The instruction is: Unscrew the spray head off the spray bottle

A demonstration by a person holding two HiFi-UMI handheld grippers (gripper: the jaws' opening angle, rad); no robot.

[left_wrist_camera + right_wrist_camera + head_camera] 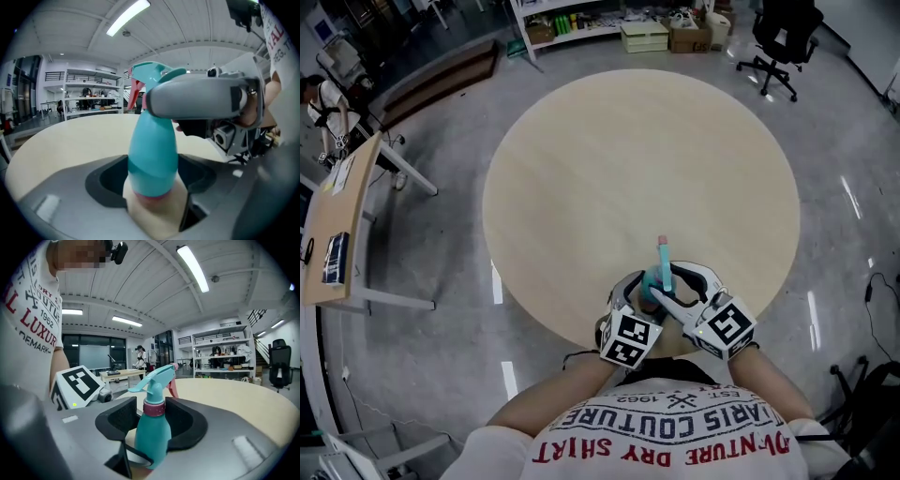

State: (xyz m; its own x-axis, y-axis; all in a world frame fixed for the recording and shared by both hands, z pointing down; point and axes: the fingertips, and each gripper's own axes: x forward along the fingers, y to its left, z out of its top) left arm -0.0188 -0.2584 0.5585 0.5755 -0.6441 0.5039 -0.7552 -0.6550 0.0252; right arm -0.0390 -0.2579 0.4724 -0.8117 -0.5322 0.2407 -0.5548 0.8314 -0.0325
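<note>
Spray bottle [661,272] stands at the near edge of the round tabletop [637,159], just in front of me, with both my tongs around it. Head view: left tongs [645,292] and right tongs [680,286] meet at the bottle from either side, and the spray head [662,242] points away from me. Left gripper view: the teal body fills the gap between my left jaws and the pads look pressed on its lower half, so I read this as a clamp holding the bottle upright; the right tongs cross in front at neck height. Right gripper view: the pink collar [153,408] sits between my right jaws, but the pads stand off it, so that side is released. Progress, as I judge it: the head is still seated on the neck, no gap shows under the collar, and the twisting off is still to do.
</note>
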